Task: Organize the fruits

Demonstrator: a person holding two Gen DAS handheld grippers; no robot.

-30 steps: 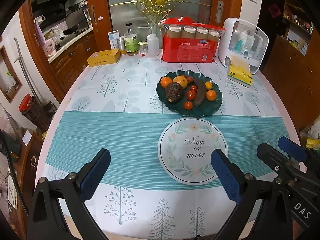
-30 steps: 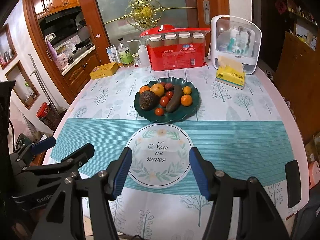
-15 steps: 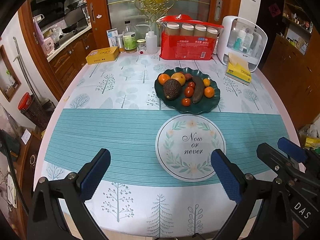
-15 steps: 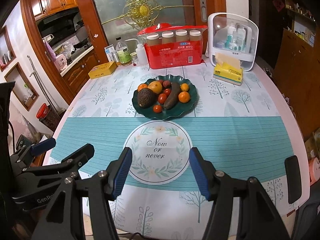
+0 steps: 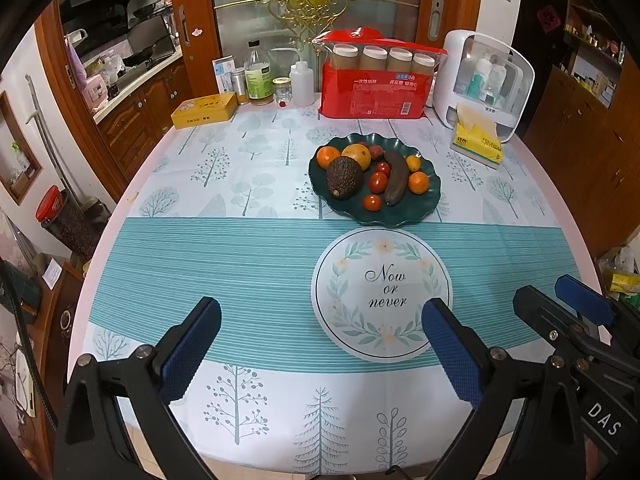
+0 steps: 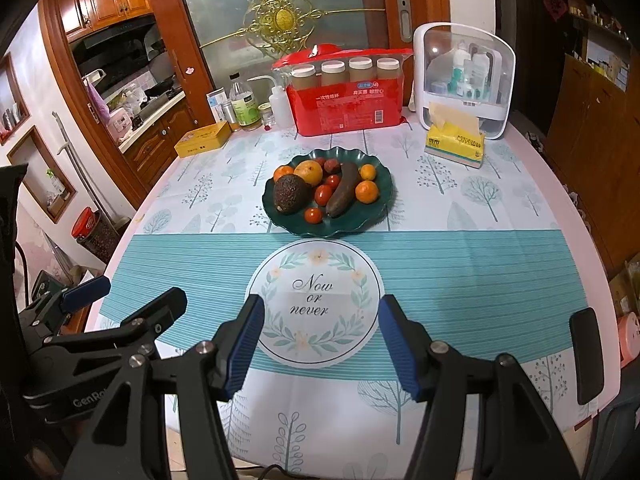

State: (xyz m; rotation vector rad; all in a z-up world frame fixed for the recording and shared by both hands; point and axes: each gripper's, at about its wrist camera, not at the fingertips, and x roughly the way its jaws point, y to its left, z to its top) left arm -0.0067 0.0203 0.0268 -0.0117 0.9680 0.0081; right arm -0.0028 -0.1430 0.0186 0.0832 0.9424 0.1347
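Observation:
A dark green scalloped plate (image 5: 416, 216) (image 6: 380, 184) holds a dark avocado (image 5: 343, 178) (image 6: 290, 193), a brown banana (image 5: 396, 176) (image 6: 344, 194), oranges (image 5: 418, 182) (image 6: 367, 192), a yellow-orange fruit (image 5: 357, 155) and small red tomatoes (image 5: 378, 182) (image 6: 323, 194). In front of it lies an empty round "Now or never" mat (image 5: 382, 294) (image 6: 314, 302). My left gripper (image 5: 320, 348) is open and empty over the table's near edge. My right gripper (image 6: 320, 344) is open and empty, just short of the mat.
At the table's back stand a red pack of cups (image 5: 378, 80), a white cosmetics case (image 5: 488, 84), a yellow tissue pack (image 5: 478, 138), a yellow tin (image 5: 204, 110) and bottles (image 5: 258, 80). The right gripper shows at the lower right of the left wrist view (image 5: 576, 328).
Both grippers have drawn back and up a little from the table; the plate and mat look farther away. Both stay open and empty.

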